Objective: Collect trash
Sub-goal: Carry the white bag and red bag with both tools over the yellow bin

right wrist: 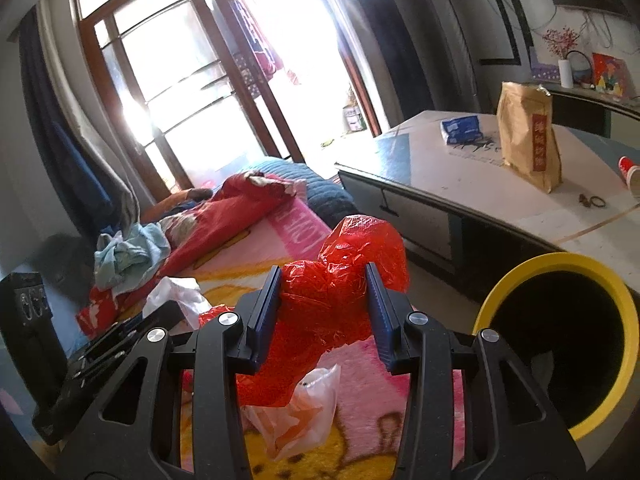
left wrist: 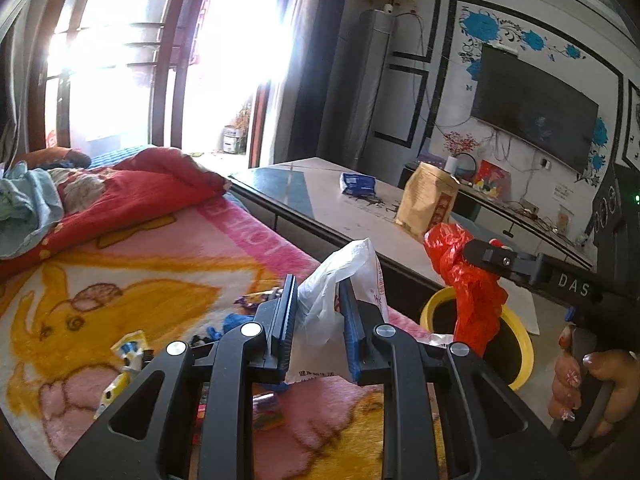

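Pink cartoon blanket; left gripper clamps a white plastic bag, right gripper clamps a crumpled red plastic bag, yellow-rimmed black bin rim just right

Both claws clamped, apparently raised.

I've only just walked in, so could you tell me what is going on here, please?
A person is collecting trash from a bed with two handheld grippers. The left gripper has its jaws shut on a white plastic bag; the right gripper grips a crumpled red plastic bag. A yellow-rimmed bin stands beside the bed. More wrappers lie on the pink blanket.
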A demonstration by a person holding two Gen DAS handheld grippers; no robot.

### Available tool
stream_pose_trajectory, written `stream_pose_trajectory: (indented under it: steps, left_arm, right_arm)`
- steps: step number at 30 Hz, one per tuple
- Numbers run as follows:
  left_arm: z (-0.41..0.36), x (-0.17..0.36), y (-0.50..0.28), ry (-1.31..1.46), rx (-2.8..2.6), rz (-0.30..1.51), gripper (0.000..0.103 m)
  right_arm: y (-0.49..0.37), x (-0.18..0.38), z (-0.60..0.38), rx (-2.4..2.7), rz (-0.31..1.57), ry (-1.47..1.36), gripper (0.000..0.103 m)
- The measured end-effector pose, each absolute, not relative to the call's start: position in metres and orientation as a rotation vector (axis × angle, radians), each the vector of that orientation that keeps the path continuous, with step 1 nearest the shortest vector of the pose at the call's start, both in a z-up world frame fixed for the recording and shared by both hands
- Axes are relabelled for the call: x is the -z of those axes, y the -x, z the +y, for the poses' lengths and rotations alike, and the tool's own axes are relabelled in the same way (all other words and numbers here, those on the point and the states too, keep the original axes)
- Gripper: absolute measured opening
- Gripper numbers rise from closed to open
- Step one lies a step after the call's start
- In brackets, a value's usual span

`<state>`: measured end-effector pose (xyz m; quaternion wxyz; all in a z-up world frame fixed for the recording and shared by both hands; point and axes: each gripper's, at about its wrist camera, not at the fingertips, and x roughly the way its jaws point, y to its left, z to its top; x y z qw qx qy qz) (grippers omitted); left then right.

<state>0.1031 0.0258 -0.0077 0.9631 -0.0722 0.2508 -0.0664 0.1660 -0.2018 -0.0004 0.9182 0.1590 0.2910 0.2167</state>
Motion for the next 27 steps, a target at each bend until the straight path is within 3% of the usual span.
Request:
stream_pose_trajectory:
  steps: [27]
  left_arm:
    - [-0.049,0.006,-0.112,0.067,0.294,0.521,0.02]
  right_arm:
    - [-0.156,-0.001,-0.301,-0.229,0.559,-0.375,0.034]
